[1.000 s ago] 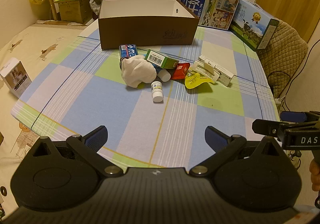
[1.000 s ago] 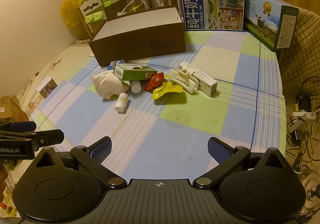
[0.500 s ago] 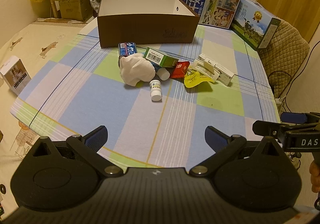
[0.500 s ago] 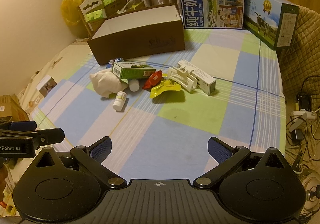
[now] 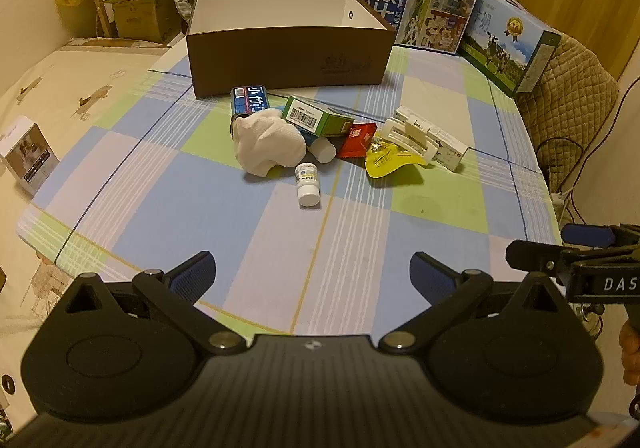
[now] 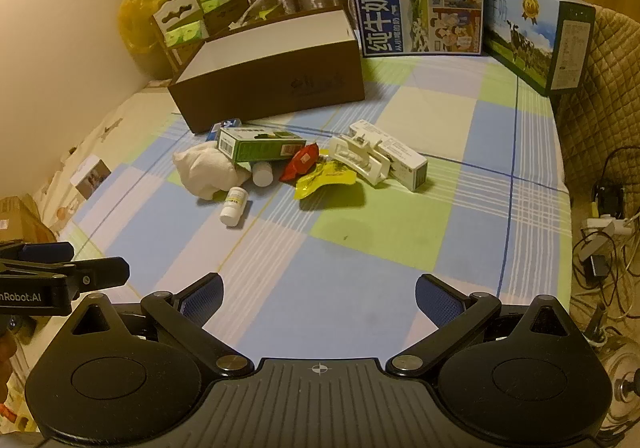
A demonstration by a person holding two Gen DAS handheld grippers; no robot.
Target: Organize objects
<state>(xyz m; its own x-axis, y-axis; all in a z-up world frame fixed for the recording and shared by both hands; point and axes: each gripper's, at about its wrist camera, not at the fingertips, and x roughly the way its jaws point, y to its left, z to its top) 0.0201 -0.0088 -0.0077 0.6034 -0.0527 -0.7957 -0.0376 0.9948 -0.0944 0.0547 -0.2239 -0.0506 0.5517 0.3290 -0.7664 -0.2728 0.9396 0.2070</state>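
Left wrist view: my left claw [image 5: 312, 274] and right claw [image 6: 319, 294] gape empty over checked cloth [image 5: 208, 203]; a crumpled white rag [image 5: 267, 145] touches a smooth plastic bottle [image 5: 307, 183] before the rigid brown cardboard box [image 5: 288, 59].

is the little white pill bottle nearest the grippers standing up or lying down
Lying down. The small white bottle rests on its side on the checked cloth, cap end toward the camera, just in front of the white cloth bundle.

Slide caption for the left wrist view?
Open left gripper faces clutter before an empty brown box on a checked tablecloth.

cloth [image 5: 200, 183]: blue-green-lilac check | box [image 5: 288, 59]: brown, white inside | pouch [image 5: 390, 161]: yellow
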